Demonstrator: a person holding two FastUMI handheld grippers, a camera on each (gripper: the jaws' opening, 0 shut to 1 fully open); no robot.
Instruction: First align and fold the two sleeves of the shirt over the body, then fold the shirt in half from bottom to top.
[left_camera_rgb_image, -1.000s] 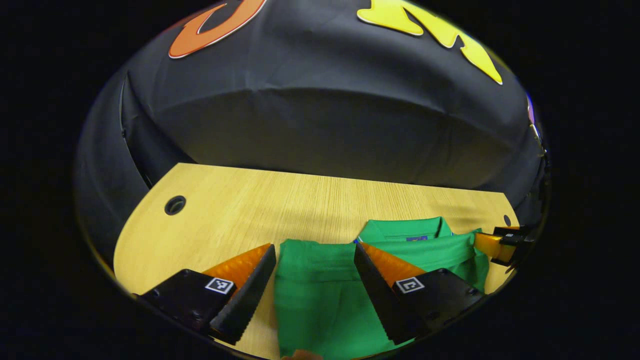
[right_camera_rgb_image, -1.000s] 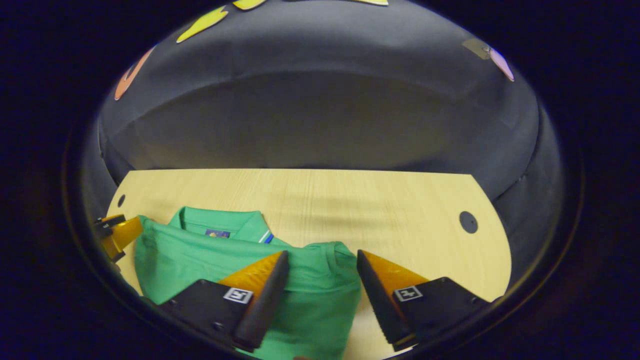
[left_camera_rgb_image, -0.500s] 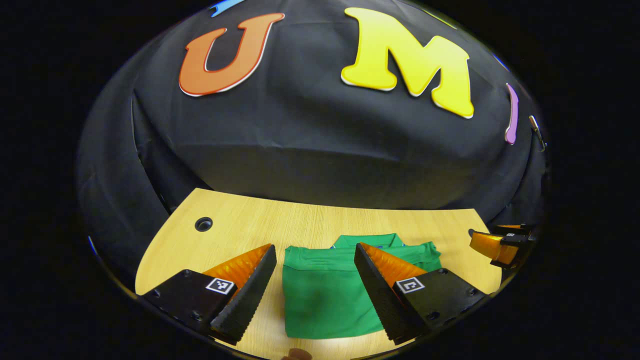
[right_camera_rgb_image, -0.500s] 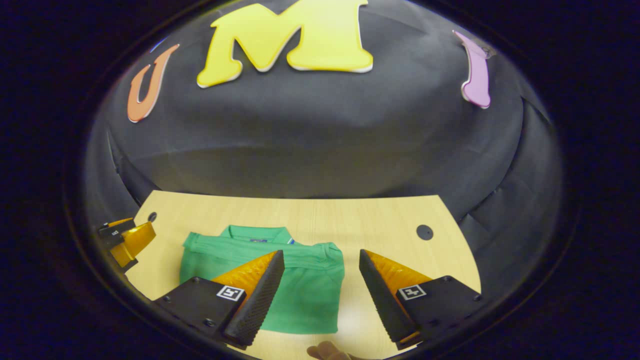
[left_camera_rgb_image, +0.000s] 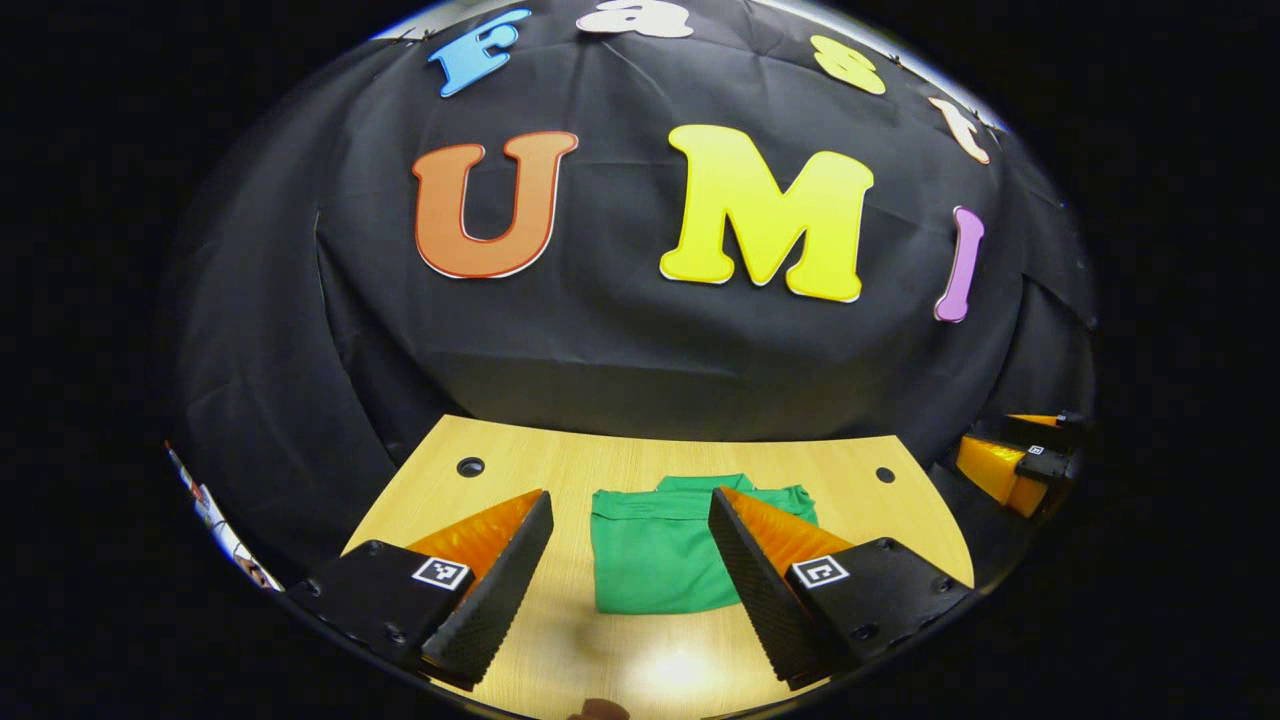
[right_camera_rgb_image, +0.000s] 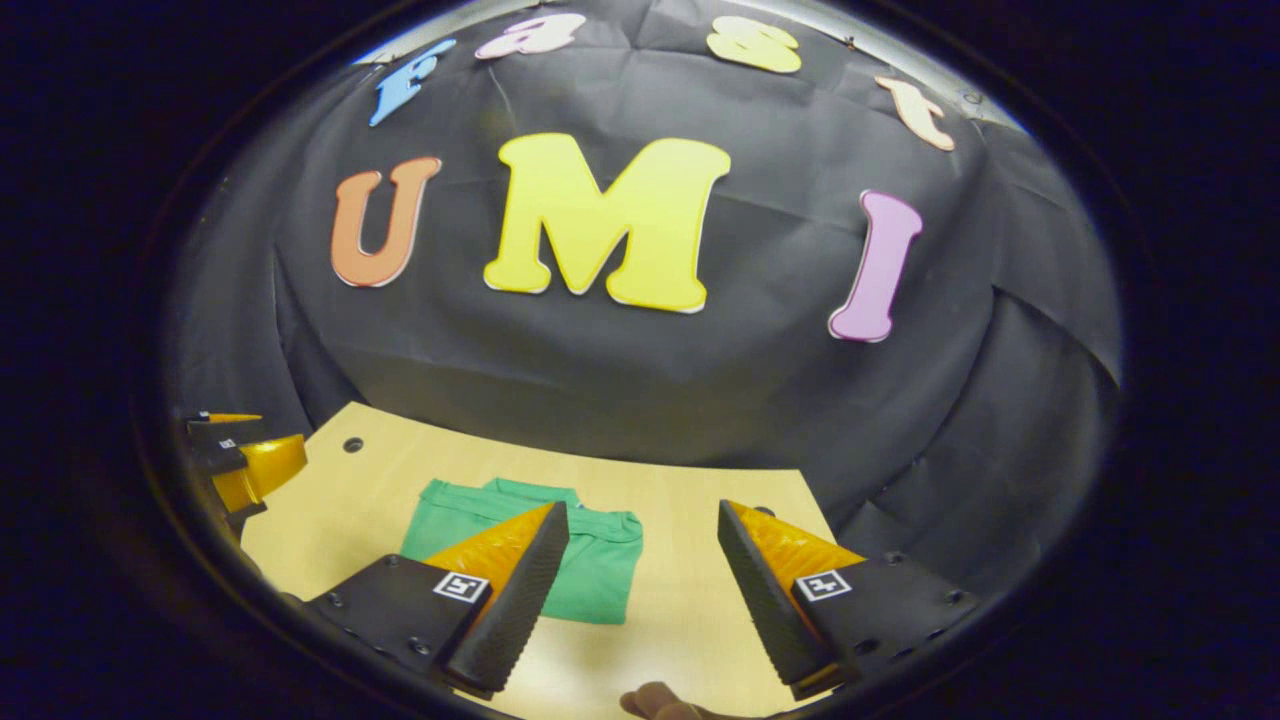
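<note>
On the wooden table (left_camera_rgb_image: 520, 470) the folded green polo shirt (left_camera_rgb_image: 660, 545) lay flat; left gripper (left_camera_rgb_image: 630, 560) and right gripper (right_camera_rgb_image: 640, 575) hung apart, empty; best to retreat clear of the fabric.

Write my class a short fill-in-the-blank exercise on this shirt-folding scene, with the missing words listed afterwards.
1. The folded shirt is coloured ____.
2. The shirt lies on a ____ table.
3. The left gripper has its jaws ____.
4. The right gripper holds ____ between its fingers.

Missing words: green; wooden; open; nothing
</note>
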